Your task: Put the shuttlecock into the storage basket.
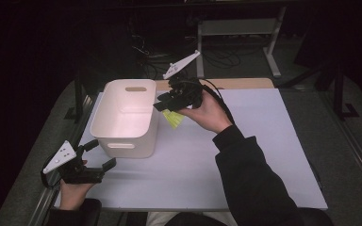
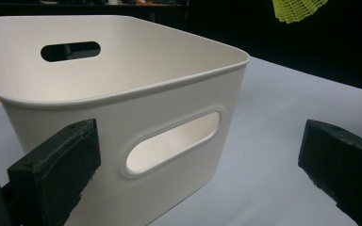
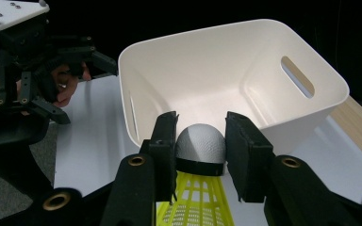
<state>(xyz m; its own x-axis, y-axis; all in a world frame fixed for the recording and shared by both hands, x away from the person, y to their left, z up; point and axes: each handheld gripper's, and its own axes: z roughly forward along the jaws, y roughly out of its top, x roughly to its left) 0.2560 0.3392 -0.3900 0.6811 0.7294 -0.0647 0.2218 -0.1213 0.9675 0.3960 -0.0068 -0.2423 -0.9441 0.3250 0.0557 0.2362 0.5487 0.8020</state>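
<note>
White bin point(image 1: 125, 117) with plain, unpatterned walls. Shuttlecock point(image 3: 199, 160): grey-white rounded cap, black band, neon yellow-green skirt in an open lattice. Black jaws on both the left gripper point(image 1: 96, 154) and right gripper point(image 3: 200, 155); brass-coloured rivets. Pale lavender-grey table point(image 1: 245, 155), light wood strip point(image 1: 245, 83) along its far edge.

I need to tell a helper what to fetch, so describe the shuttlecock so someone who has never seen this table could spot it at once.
Start at the white bin with handle slots, standing on the pale table. Just off its right rim, the right gripper holds the shuttlecock by its rounded grey-white head. Its neon yellow mesh skirt sets it apart, the one bright colour among white and black things.
</note>
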